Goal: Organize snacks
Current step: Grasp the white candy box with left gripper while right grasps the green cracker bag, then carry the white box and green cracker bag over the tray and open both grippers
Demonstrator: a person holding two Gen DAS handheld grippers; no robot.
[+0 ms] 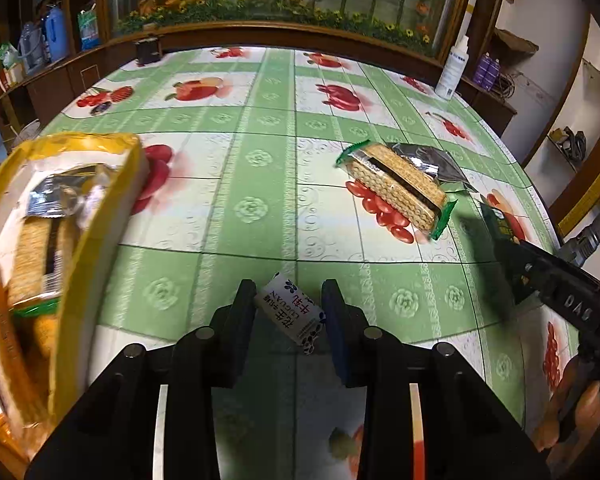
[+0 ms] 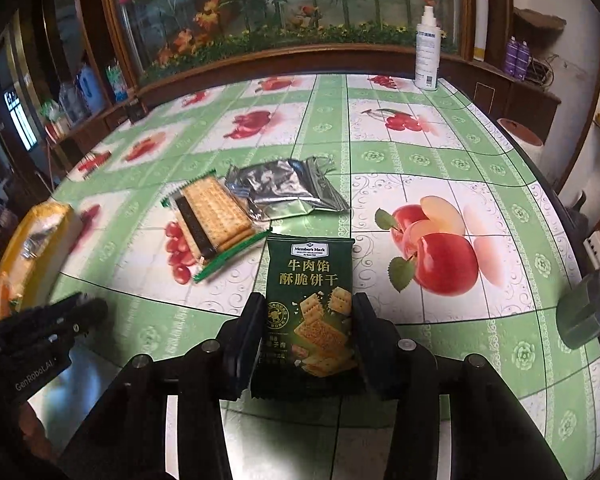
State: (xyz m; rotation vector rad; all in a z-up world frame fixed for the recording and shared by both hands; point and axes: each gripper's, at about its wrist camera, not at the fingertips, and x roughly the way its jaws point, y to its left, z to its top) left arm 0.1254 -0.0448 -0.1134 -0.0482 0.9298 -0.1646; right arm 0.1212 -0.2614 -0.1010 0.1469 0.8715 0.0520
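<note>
Two hand-held grippers are working over a table covered with a green-and-white fruit-print oilcloth. The left gripper is clamping a small white candy packet with blue print, its pads pressing the packet's two ends near the table's near edge. The right gripper is clamping a dark green foil cracker packet with gold lettering by its long sides, the packet pointing away toward the far side. Beyond it, a clear-wrapped stack of square crackers with green ends is lying on the cloth, touching a crumpled silver foil pouch on its right. At the far left, a yellow-rimmed bag is standing open, holding more wrapped crackers. A white spray bottle is standing upright at the table's far right edge.
</note>
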